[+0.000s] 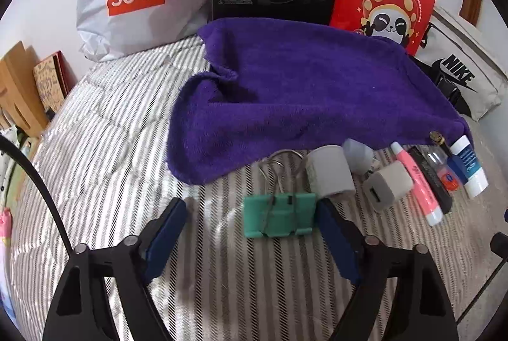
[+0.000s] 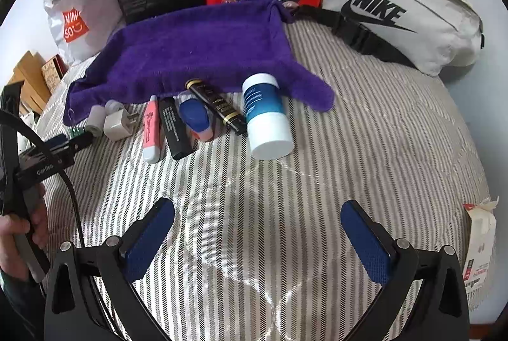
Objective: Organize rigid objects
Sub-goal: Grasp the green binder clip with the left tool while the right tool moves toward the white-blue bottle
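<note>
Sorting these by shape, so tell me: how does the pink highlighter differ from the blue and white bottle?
The pink highlighter is slim and flat-sided; the blue and white bottle is a fat cylinder. The highlighter is pink with a white end; the bottle has a blue label and white cap. The highlighter lies clear of the purple towel; the bottle's far end rests on its edge. Both lie on their sides on the striped bedding.

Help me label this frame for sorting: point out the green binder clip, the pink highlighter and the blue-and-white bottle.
green binder clip (image 1: 279, 215), left wrist view, on its green body.
pink highlighter (image 2: 151, 126), right wrist view, on the pink barrel.
blue-and-white bottle (image 2: 265, 115), right wrist view, on the side where the blue label meets the white.
</note>
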A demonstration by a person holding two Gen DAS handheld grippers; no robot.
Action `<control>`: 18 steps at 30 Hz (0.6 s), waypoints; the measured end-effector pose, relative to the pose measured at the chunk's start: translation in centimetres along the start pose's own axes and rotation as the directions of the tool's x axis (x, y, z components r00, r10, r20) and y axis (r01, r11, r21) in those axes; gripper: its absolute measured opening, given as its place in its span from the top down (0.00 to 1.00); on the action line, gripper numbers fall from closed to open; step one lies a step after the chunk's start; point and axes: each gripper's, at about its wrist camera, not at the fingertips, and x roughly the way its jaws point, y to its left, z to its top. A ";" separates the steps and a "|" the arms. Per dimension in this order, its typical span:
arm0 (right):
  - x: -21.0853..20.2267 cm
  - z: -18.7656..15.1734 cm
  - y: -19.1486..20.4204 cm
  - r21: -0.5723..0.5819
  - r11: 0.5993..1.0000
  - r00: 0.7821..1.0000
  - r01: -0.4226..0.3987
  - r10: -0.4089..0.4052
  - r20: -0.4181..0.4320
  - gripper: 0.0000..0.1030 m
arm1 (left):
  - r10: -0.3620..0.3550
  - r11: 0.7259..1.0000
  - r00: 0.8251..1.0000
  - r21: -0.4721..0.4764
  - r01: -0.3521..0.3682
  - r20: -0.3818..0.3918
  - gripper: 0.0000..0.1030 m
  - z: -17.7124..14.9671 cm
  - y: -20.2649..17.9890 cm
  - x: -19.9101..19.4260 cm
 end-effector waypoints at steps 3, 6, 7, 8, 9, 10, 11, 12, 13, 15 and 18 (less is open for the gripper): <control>0.6 -0.1 0.4 -0.013 1.000 1.000 -0.003 0.002 -0.015 0.00 | 0.007 1.000 1.000 0.008 -0.007 0.006 0.22 -0.1 0.6 -0.1; 1.0 -0.2 0.3 -0.018 1.000 1.000 -0.006 0.005 -0.025 0.00 | 0.005 1.000 1.000 -0.006 -0.005 0.009 0.22 -0.1 1.2 -0.3; 1.1 -0.2 0.3 -0.018 1.000 1.000 -0.007 0.007 -0.025 0.00 | 0.003 1.000 1.000 -0.006 -0.003 0.008 0.22 -0.1 1.1 -0.3; 1.2 -0.1 0.2 -0.017 1.000 1.000 -0.009 0.009 -0.025 0.00 | 0.003 1.000 1.000 -0.005 -0.003 0.009 0.23 -0.1 1.1 -0.2; 1.3 -0.1 0.1 -0.015 1.000 1.000 -0.011 0.010 -0.024 0.00 | 0.005 1.000 1.000 -0.001 -0.005 0.010 0.23 0.0 0.9 -0.1; 1.4 0.0 -0.1 -0.013 1.000 1.000 -0.012 0.012 -0.023 0.00 | 0.007 1.000 1.000 0.003 -0.007 0.011 0.24 0.0 0.8 0.0; 1.5 0.0 -0.2 -0.011 1.000 1.000 -0.015 0.015 -0.022 0.00 | 0.008 1.000 1.000 0.011 -0.008 0.011 0.28 0.1 0.6 0.0; 1.6 0.1 -0.4 -0.009 1.000 1.000 -0.018 0.018 -0.020 0.00 | 0.000 1.000 1.000 0.018 0.000 0.015 0.31 0.1 0.5 0.0; 1.7 0.2 -0.6 -0.005 1.000 1.000 -0.020 0.020 -0.017 0.00 | -0.007 1.000 1.000 0.024 0.006 0.021 0.37 0.2 0.3 -0.1; 1.9 0.4 -1.1 0.008 1.000 1.000 -0.018 0.018 -0.010 0.00 | -0.018 0.999 0.999 0.028 0.017 0.029 0.51 0.1 0.4 -0.3; 1.9 1.1 -1.6 0.015 1.000 1.000 -0.012 0.012 0.015 0.01 | -0.025 1.000 0.999 0.019 0.024 0.035 0.62 0.0 0.6 -0.4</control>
